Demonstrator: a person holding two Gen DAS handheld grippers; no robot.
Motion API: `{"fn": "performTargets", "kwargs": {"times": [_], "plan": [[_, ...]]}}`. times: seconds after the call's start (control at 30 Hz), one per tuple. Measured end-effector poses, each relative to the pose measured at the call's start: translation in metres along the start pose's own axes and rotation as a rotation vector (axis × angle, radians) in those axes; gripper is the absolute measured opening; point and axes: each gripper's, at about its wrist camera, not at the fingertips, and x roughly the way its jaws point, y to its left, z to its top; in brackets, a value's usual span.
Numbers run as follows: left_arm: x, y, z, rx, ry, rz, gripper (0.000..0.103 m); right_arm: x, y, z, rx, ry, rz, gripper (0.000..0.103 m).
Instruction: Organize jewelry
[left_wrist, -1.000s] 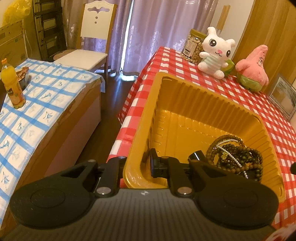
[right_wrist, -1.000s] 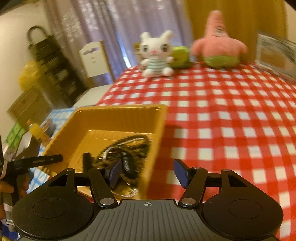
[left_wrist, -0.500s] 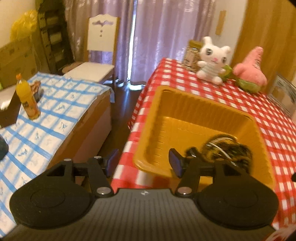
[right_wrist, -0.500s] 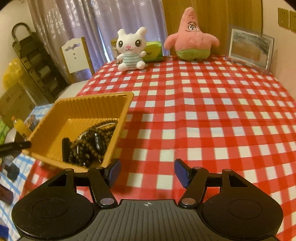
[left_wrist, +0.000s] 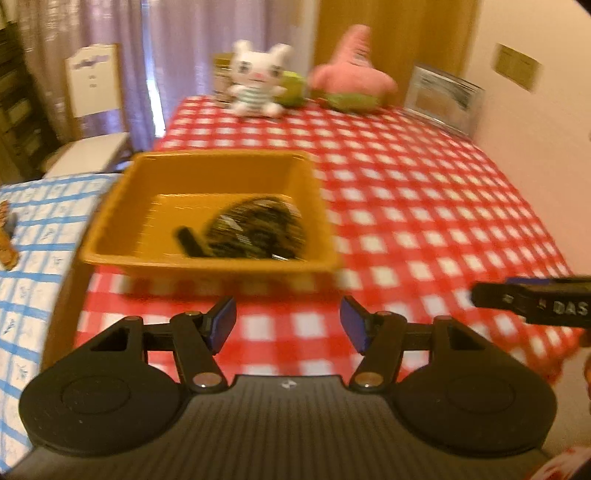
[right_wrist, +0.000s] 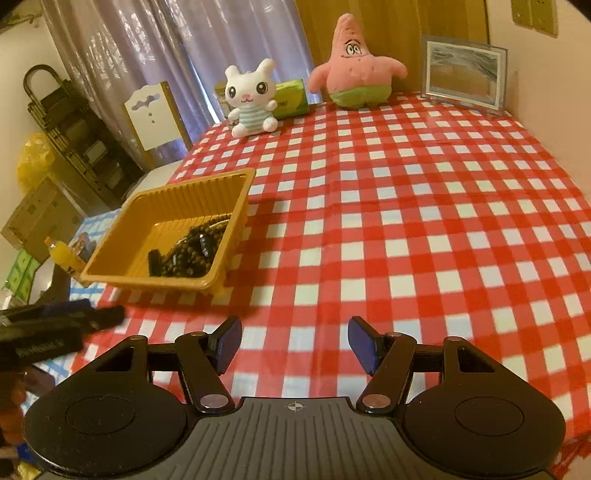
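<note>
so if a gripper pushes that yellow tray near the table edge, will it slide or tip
The yellow tray looks thin, ribbed plastic, so probably light and flexible. It would likely slide on the smooth checked cloth. The beaded jewelry piled at one side may make it pivot.

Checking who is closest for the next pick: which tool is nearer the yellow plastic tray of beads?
Left. The left tool, jaws opening and empty, faces the yellow plastic tray just ahead; the right tool sits farther right, tray off diagonally.

Bench (right_wrist: 406, 221), red-check cloth: yellow tray (right_wrist: 122, 266) at 9 o'clock; rabbit plush (right_wrist: 251, 99), pink starfish plush (right_wrist: 354, 70), framed picture (right_wrist: 463, 74) near 12.
</note>
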Motion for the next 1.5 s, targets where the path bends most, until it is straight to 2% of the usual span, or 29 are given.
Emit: {"fn": "performTargets", "kwargs": {"times": [0.17, 0.33, 0.57, 1.5], "plan": [[-0.014, -0.033, -0.013, 0.023, 0.013, -0.036, 0.060, -0.019, -0.005, -0.014, 0.007, 0.006, -0.003, 0.064], [-0.024, -0.049, -0.021, 0.045, 0.011, -0.036, 0.060, -0.031, -0.011, -0.026, 0.014, 0.011, -0.012, 0.064], [-0.032, -0.055, -0.025, 0.043, 0.009, -0.047, 0.060, -0.039, -0.013, -0.034, 0.007, 0.016, -0.016, 0.064], [-0.038, -0.060, -0.024, 0.060, -0.014, -0.050, 0.060, -0.042, -0.015, -0.034, 0.005, 0.007, -0.012, 0.064]]}}
